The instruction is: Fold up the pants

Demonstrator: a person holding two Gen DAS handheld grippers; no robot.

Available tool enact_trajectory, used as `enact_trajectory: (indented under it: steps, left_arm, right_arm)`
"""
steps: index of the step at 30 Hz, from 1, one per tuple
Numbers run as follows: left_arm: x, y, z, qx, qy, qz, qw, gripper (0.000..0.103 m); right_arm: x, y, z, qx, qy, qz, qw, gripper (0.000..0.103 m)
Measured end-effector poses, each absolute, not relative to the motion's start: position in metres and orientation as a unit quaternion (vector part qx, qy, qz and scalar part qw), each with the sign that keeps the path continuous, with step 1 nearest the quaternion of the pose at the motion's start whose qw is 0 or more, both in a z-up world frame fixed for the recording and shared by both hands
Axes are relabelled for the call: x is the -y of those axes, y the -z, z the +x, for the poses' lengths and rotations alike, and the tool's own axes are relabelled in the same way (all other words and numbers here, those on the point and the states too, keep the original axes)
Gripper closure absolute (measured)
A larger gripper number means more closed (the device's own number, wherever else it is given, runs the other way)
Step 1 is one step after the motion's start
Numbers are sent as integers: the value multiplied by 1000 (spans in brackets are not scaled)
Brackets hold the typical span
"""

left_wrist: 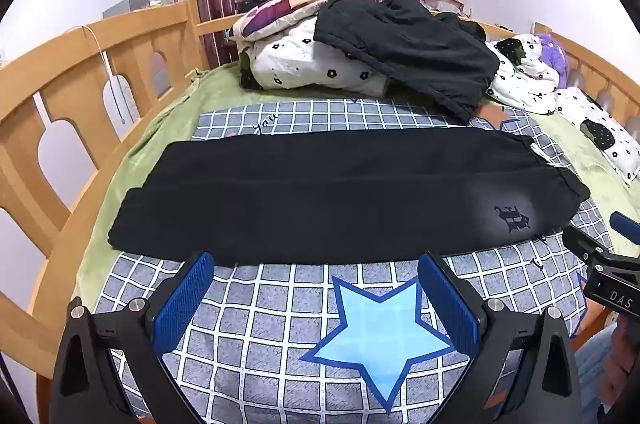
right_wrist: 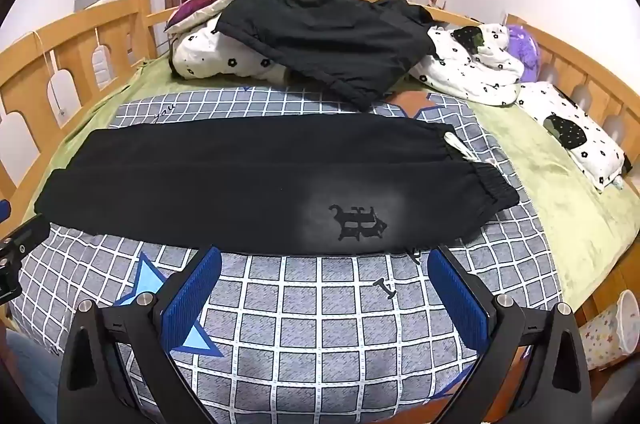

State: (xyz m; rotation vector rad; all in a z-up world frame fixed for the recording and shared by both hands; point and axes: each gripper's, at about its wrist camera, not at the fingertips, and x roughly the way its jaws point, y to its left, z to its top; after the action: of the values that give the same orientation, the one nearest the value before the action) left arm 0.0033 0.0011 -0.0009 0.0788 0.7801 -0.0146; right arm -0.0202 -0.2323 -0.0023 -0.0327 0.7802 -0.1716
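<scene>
We note a wooden-railed bed (left_wrist: 60, 72) carrying a green sheet (right_wrist: 560, 184) and, over it, a grey checked blanket (right_wrist: 320, 304) with blue star patches. The black pants (left_wrist: 320, 192) lie flat across that blanket, folded lengthwise with one leg over the other, waistband toward the right and cuffs toward the left; a dark printed emblem (right_wrist: 358, 222) shows near the waistband. Behind them, a heap of floral bedding (left_wrist: 304, 64) bears a second dark garment (right_wrist: 332, 36).

The left hand-held gripper (left_wrist: 316, 264) hovers just short of the pants' near edge, its blue pads spread wide and holding nothing. The right hand-held gripper (right_wrist: 324, 258) does likewise near the emblem, also spread and empty.
</scene>
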Motion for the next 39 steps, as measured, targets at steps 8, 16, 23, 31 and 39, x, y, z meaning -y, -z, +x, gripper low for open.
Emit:
enact_trajectory:
  steps: [8, 16, 23, 31, 39]
  left_arm:
    - [-2, -4, -3, -360, 24, 33, 932, 0]
    - [-6, 0, 1, -370, 26, 21, 929, 0]
    - [-3, 1, 0, -371, 20, 35, 928, 0]
    - [-3, 2, -1, -372, 18, 34, 927, 0]
    - [-4, 1, -1, -372, 18, 35, 928, 0]
  right_arm:
    - [232, 0, -21, -381, 82, -8, 921, 2]
    - [230, 3, -18, -383, 87, -16, 920, 2]
    - [229, 3, -18, -382, 86, -17, 920, 2]
    - [229, 3, -18, -382, 87, -18, 920, 2]
    - [228, 2, -19, -382, 87, -18, 920, 2]
